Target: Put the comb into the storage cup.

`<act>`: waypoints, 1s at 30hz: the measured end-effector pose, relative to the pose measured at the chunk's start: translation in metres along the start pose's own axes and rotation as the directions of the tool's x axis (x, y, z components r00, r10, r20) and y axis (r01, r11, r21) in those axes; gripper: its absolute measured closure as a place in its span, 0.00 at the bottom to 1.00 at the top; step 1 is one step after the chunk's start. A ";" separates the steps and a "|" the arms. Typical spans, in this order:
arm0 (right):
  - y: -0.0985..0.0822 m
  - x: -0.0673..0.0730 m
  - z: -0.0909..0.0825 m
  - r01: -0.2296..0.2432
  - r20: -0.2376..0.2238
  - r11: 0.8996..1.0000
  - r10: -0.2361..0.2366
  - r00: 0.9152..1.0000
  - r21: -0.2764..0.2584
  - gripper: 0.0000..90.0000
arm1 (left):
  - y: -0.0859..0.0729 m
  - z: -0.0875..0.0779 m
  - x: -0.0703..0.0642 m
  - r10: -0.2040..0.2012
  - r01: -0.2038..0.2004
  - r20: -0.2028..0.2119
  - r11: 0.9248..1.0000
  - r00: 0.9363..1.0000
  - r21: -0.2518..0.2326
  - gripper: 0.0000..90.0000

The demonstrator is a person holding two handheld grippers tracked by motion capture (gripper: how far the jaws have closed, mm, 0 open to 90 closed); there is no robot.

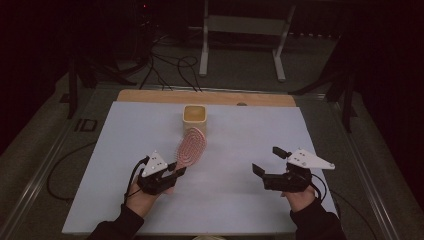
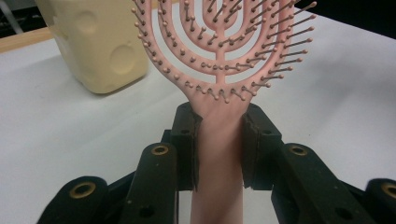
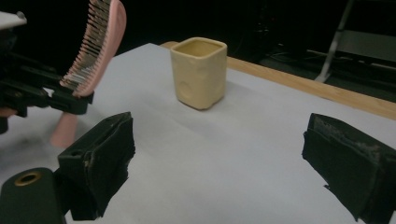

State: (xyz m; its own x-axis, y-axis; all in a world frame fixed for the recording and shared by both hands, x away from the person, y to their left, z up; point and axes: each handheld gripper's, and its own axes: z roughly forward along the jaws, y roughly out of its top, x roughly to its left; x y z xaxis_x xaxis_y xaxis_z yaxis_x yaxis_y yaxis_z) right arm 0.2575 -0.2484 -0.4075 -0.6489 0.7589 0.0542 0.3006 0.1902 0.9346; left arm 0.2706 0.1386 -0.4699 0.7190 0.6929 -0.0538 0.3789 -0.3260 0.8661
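Overhead camera first: a white sheet (image 1: 225, 200) covers a table, and a person's two dark-sleeved forearms come in from the bottom edge. The left gripper (image 1: 176, 172) grasps a pink hairbrush (image 1: 191, 146) by its handle, the oval head tilted up and away toward a cream square cup (image 1: 194, 116) that stands just beyond it near the far edge of the sheet. The right gripper (image 1: 267, 160) hovers well apart on the right side, its jaws spread with nothing between them.

Left gripper view: two black jaws clamp the brush's handle (image 2: 218, 154) from either side, the pads pressed flat against it. The head rises above them, its curved open ribs and ball-tipped bristles facing the camera. The cream cup (image 2: 95, 42) stands behind to the upper left, round dimples in its wall.

Right gripper view: both black jaws stand wide apart over bare white sheet (image 3: 224, 158). Beyond them the cup (image 3: 200, 72) sits upright, open at the top. At the far left the other gripper (image 3: 70, 100) holds the brush (image 3: 98, 44), seen edge-on with bristles pointing left.
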 end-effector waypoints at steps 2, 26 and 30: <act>0.006 0.001 0.003 0.014 -0.004 1.000 -0.014 1.000 0.005 0.10 | -0.001 0.000 0.000 -0.002 0.002 -0.004 1.000 1.000 -0.008 0.79; 0.063 0.028 0.036 0.046 -0.124 0.998 -0.049 0.991 -0.033 0.10 | 0.000 0.001 -0.002 -0.002 0.002 0.005 1.000 1.000 -0.001 0.79; 0.069 0.035 0.043 0.054 -0.145 0.998 -0.058 0.988 -0.031 0.10 | 0.000 0.002 -0.002 -0.001 0.001 0.006 1.000 1.000 0.002 0.79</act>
State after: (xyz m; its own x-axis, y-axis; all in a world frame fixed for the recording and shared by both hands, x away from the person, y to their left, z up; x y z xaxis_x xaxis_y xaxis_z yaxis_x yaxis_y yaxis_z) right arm 0.2860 -0.1820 -0.3568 -0.7599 0.6481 0.0503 0.2433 0.2118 0.9465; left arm 0.2703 0.1363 -0.4708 0.7221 0.6894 -0.0578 0.3811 -0.3267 0.8649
